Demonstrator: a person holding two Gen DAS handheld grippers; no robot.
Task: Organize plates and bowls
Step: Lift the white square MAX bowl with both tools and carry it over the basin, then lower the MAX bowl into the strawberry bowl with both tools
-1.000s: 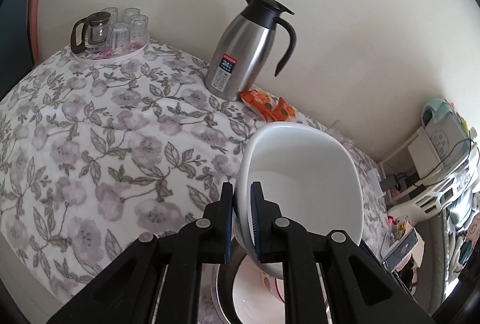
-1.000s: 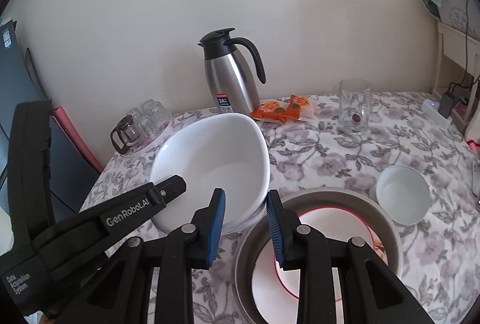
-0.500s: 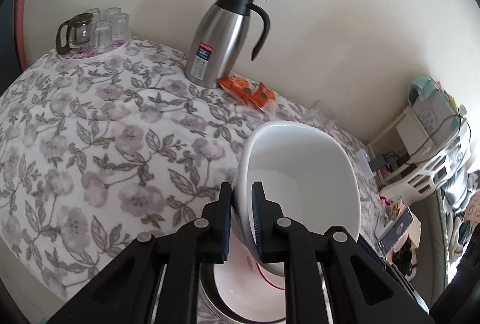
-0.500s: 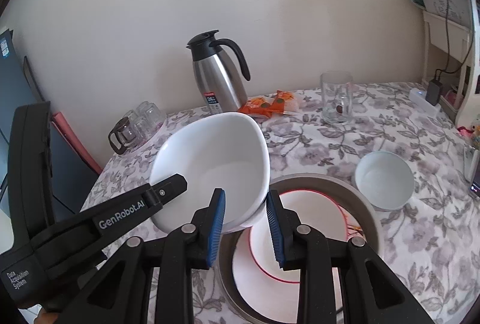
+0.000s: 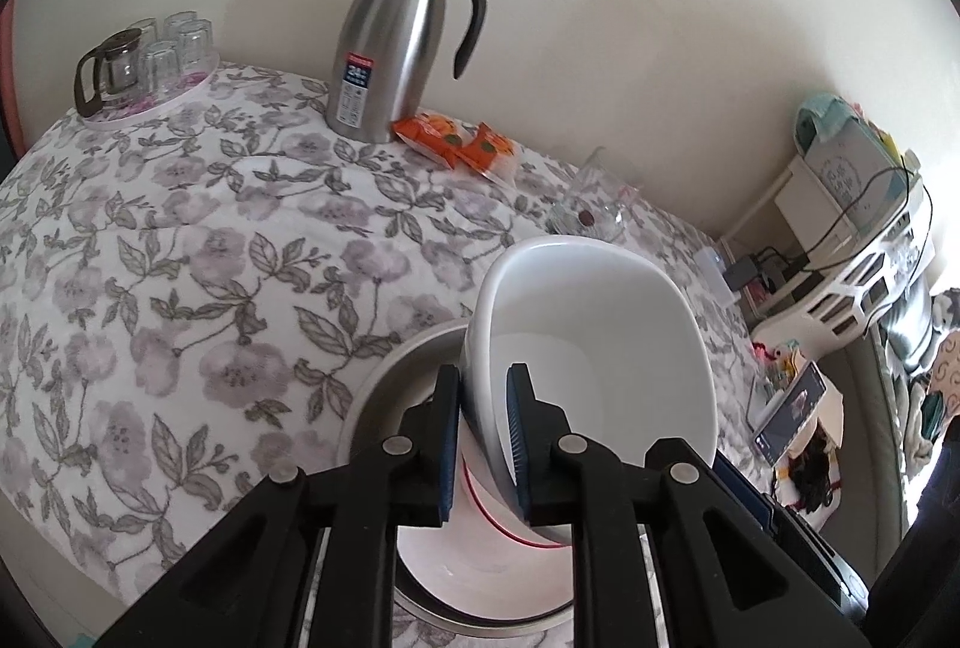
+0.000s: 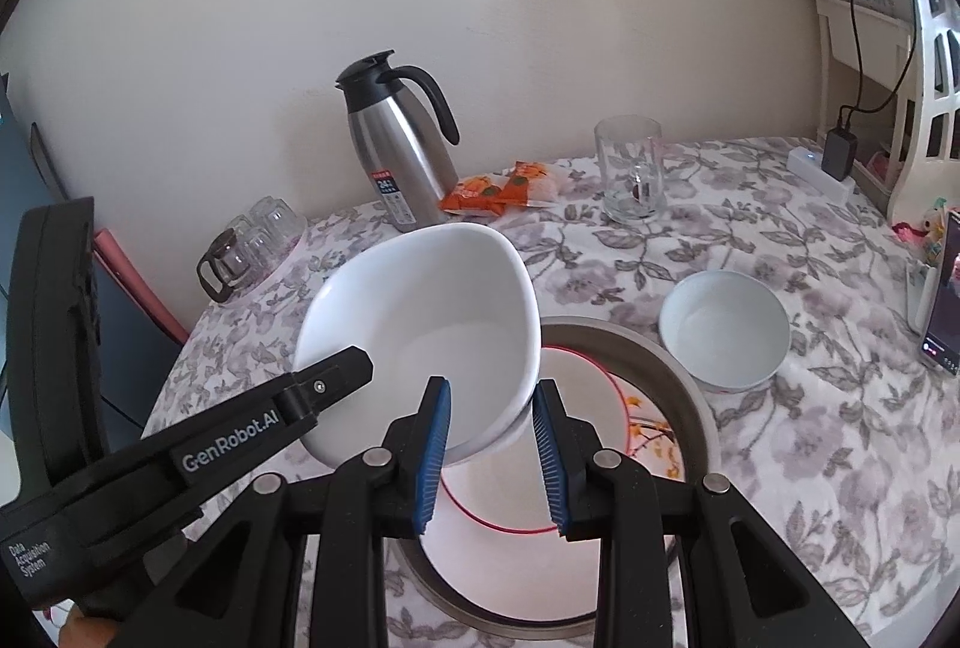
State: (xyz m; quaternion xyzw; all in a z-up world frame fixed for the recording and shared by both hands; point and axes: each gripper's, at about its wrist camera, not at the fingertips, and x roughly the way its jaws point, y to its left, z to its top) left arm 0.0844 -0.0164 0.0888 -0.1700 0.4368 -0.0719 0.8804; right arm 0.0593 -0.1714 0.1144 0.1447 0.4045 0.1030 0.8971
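My left gripper is shut on the rim of a large white bowl. It holds the bowl tilted above a grey round tray that carries a white plate with a red rim. In the right wrist view the same bowl hangs over the tray and the plate, with the left gripper on its left edge. My right gripper is open, its jaws on either side of the bowl's near edge. A small white bowl sits on the cloth to the right of the tray.
A steel thermos jug, orange snack packets and a glass mug stand along the back of the flowered tablecloth. A tray of small glasses with a glass teapot is at the back left. A phone stands at the right edge.
The left gripper has carried the white bowl lower and closer over the grey tray and plate. The right gripper has stayed open beside the bowl's near edge.
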